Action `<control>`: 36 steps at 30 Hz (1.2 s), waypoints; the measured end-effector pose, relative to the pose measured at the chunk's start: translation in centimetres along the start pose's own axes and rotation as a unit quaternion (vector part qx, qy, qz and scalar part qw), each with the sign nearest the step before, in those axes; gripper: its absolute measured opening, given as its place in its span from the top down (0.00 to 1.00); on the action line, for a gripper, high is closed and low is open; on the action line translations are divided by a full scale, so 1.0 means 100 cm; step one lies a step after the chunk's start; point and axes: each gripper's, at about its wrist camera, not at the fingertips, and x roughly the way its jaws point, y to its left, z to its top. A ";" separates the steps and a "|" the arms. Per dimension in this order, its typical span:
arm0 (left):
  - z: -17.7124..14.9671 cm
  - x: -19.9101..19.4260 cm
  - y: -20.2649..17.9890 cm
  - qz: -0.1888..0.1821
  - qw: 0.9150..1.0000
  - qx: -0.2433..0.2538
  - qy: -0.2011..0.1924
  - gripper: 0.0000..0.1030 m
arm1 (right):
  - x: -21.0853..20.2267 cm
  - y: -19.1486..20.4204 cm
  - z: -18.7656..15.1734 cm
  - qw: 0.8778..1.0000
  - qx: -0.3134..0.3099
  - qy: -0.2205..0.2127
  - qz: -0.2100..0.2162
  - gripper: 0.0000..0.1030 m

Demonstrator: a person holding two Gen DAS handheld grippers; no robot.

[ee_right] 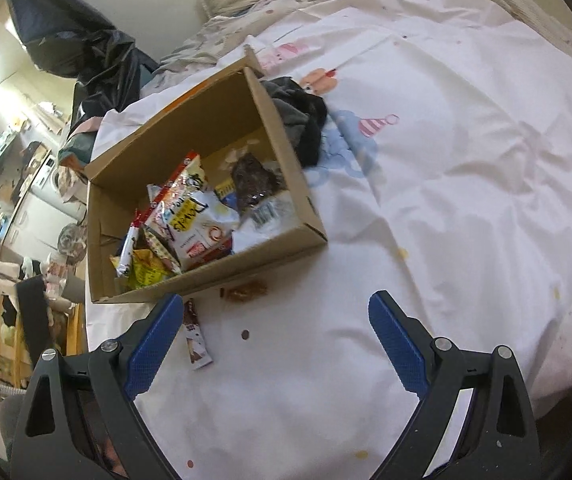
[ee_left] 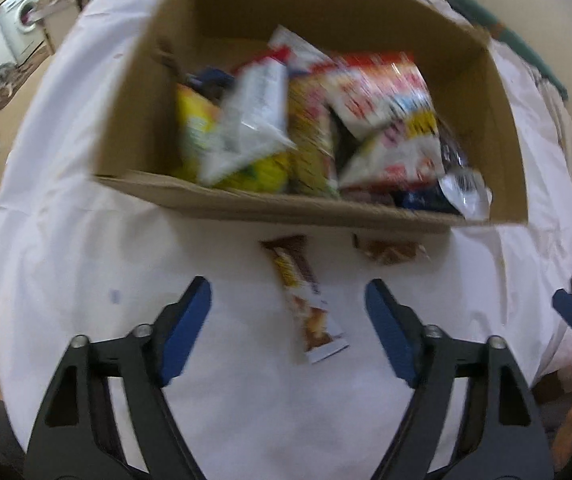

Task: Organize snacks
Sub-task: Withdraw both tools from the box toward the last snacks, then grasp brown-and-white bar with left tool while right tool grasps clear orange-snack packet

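Left wrist view: the left tool (ee_left: 287,308) hangs released, its blue pads either side of a long brown-and-white snack bar wrapper (ee_left: 305,300) lying on the white bedsheet (ee_left: 86,240) – no contact. Above it, mid-frame, sits the open brown cardboard box (ee_left: 246,204) heaped with packets; a small brown wrapped snack (ee_left: 389,250) lies just below its near wall.

Right wrist view: the right tool (ee_right: 274,320) is also released, over bare sheet – box at centre left, bar by the left pad.

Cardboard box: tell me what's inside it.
The cardboard box holds a heap of snack packets and a dark bag. Anything beneath the heap is covered.
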 end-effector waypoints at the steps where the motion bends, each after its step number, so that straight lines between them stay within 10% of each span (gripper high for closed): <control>1: -0.001 0.007 -0.006 0.002 1.000 0.008 0.007 0.36 | -0.001 -0.003 -0.002 1.000 0.003 0.000 -0.002 0.07; 5: -0.007 0.032 -0.016 0.022 0.999 0.032 0.024 0.46 | -0.001 -0.009 -0.004 1.000 0.009 0.001 -0.009 0.07; 8: -0.009 0.034 -0.010 0.037 0.999 0.034 0.020 0.87 | 0.001 -0.008 -0.005 1.000 0.005 0.002 -0.015 0.07; 20: -0.011 -0.028 0.015 0.023 0.999 0.023 0.007 0.87 | 0.046 0.018 -0.019 0.997 -0.050 0.053 -0.010 0.07; 36: -0.020 -0.064 0.050 -0.011 0.999 -0.028 -0.014 0.87 | 0.138 0.060 -0.036 0.975 -0.190 0.023 -0.112 0.06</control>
